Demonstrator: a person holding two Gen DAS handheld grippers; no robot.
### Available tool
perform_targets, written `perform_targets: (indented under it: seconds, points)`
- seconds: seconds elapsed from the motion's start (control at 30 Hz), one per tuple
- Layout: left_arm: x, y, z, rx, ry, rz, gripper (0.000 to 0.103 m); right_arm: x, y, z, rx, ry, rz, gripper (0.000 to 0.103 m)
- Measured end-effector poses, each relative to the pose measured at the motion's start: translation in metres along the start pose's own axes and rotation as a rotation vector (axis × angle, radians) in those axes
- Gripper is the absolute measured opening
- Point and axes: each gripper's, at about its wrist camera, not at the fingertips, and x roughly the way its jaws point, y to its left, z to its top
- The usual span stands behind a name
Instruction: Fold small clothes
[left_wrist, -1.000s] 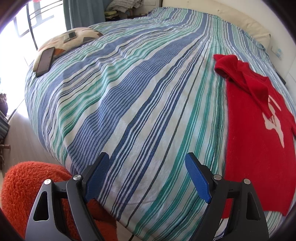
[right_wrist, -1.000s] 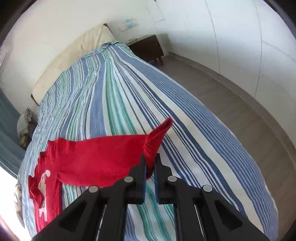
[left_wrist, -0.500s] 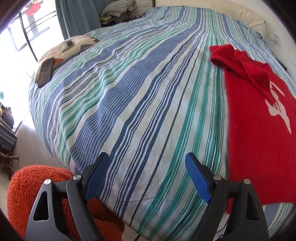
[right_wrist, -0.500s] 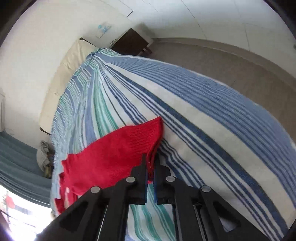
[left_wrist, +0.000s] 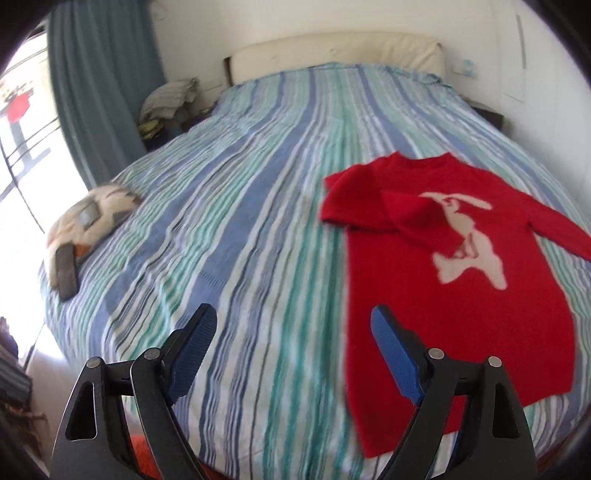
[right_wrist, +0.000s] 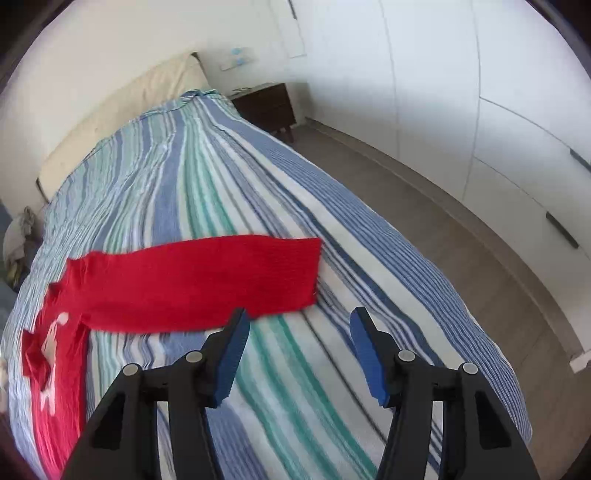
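Sleeve of the red knitted sweater (right_wrist: 199, 280) lies flat across the striped bed (right_wrist: 207, 192) toward its right edge, cuff just beyond the wide-open, empty right hand-held gripper (right_wrist: 299, 332); the left hand-held gripper (left_wrist: 293, 332), likewise open and empty, hovers by the hem.

A bed (left_wrist: 258, 206) is covered by a striped blue, green and white bedspread. A red sweater (left_wrist: 461, 295) (with a white figure on its front) is spread flat on it. A patterned cushion (left_wrist: 92, 218) lies well apart, with a dark phone (left_wrist: 66, 273) against it.
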Motion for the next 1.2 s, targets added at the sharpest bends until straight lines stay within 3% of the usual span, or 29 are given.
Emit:
perform_targets:
  seconds: [0.07,0.13,0.2,0.27,0.33,0.5,0.53,0.57,0.6,0.7,0.83,0.9,1.0,1.03,1.13,1.2]
  points:
    - [0.018,-0.023,0.027,0.047,0.071,-0.158,0.09,-0.023,0.019,-0.02,-0.056,-0.004,0.079,0.057]
    - [0.046,-0.032,0.044,-0.068,0.149,-0.316,0.089,-0.041,0.04,-0.042,-0.084,-0.003,0.162,0.057]
    - [0.086,-0.044,0.052,-0.18,0.243,-0.4,0.08,-0.054,0.058,-0.067,-0.09,-0.003,0.232,0.057]
    - [0.122,-0.064,0.053,-0.242,0.308,-0.4,0.068,-0.059,0.077,-0.087,-0.09,0.007,0.285,0.057]
    - [0.151,-0.075,0.052,-0.308,0.345,-0.395,0.066,-0.056,0.098,-0.095,-0.12,0.032,0.321,0.057]
    - [0.183,-0.097,0.047,-0.419,0.35,-0.361,0.064,-0.059,0.126,-0.108,-0.257,0.028,0.357,0.057]
    - [0.186,-0.098,0.047,-0.431,0.337,-0.353,0.052,-0.057,0.127,-0.111,-0.263,0.038,0.356,0.057]
    - [0.189,-0.099,0.047,-0.437,0.33,-0.347,0.024,-0.054,0.127,-0.112,-0.261,0.049,0.353,0.057]
    - [0.194,-0.097,0.048,-0.437,0.337,-0.343,0.007,-0.051,0.127,-0.113,-0.256,0.056,0.351,0.057]
    - [0.188,-0.069,0.055,-0.493,0.336,-0.366,0.003,-0.052,0.124,-0.113,-0.245,0.046,0.341,0.057]
    - [0.137,0.016,0.071,-0.46,0.227,-0.316,0.003,-0.057,0.119,-0.109,-0.24,0.014,0.329,0.057]
    - [0.118,0.071,0.079,-0.431,0.184,-0.209,0.003,-0.056,0.118,-0.108,-0.237,0.012,0.332,0.057]
    - [0.119,0.151,0.083,-0.395,0.161,0.016,0.004,-0.05,0.119,-0.107,-0.235,0.034,0.338,0.057]
    - [0.128,0.174,0.08,-0.388,0.183,0.075,0.01,-0.048,0.12,-0.109,-0.237,0.042,0.339,0.057]
    - [0.16,0.238,0.054,-0.484,0.301,0.144,0.052,-0.045,0.123,-0.111,-0.248,0.051,0.333,0.057]
    - [0.168,0.267,0.028,-0.592,0.31,0.152,0.055,-0.047,0.125,-0.113,-0.26,0.047,0.322,0.057]
